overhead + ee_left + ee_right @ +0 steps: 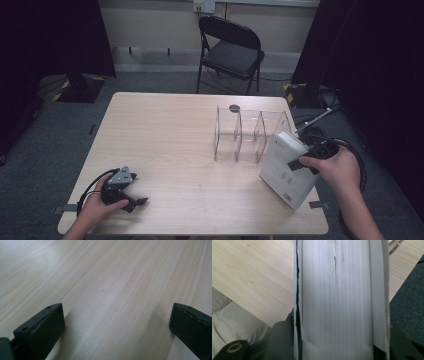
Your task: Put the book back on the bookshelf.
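Right gripper [305, 161] clamps book [286, 167] across page block, tilted; we judge rack [250, 134] just beyond is target. Left gripper [131, 199] wide, idle on table [165, 130].

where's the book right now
In the high view the book is at the table's near right corner, tilted, gripped by the right gripper, just right of the clear divider rack.

The left gripper [131, 198] lies low at the near left, held by the left hand [100, 206], with its jaws standing wide apart. The right gripper [305, 159] is raised at the right, held by the right hand [334, 169], its jaws clamped on something thick.
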Tool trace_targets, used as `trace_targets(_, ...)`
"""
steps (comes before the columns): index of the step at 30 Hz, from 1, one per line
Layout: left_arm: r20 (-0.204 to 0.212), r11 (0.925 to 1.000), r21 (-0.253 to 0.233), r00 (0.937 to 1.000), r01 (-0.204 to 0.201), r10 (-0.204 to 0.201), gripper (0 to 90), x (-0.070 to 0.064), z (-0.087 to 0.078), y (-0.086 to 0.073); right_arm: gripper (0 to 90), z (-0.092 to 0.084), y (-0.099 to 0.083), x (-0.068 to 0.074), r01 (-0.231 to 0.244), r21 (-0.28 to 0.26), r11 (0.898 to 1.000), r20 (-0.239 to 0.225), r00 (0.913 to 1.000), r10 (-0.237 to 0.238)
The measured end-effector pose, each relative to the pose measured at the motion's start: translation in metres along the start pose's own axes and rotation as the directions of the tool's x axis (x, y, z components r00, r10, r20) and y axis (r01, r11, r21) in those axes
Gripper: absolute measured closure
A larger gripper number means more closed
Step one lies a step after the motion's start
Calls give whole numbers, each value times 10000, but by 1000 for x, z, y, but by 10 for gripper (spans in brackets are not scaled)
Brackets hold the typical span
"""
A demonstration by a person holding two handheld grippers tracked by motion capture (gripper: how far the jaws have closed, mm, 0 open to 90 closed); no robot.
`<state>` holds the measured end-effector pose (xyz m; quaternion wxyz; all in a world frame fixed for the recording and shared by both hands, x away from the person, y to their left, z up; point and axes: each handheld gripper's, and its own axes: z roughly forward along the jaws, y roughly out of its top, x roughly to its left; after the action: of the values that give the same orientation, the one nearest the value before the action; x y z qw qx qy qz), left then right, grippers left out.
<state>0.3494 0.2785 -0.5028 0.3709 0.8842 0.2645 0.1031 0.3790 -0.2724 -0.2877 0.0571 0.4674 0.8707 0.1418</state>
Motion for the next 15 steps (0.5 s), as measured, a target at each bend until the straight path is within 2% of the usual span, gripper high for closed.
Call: trace_targets(15, -4, 10000, -3, 10000, -13, 13, 0, 0, 0, 0, 517, -1, 1, -10, -513, -6, 9987, 143, 9986, 513)
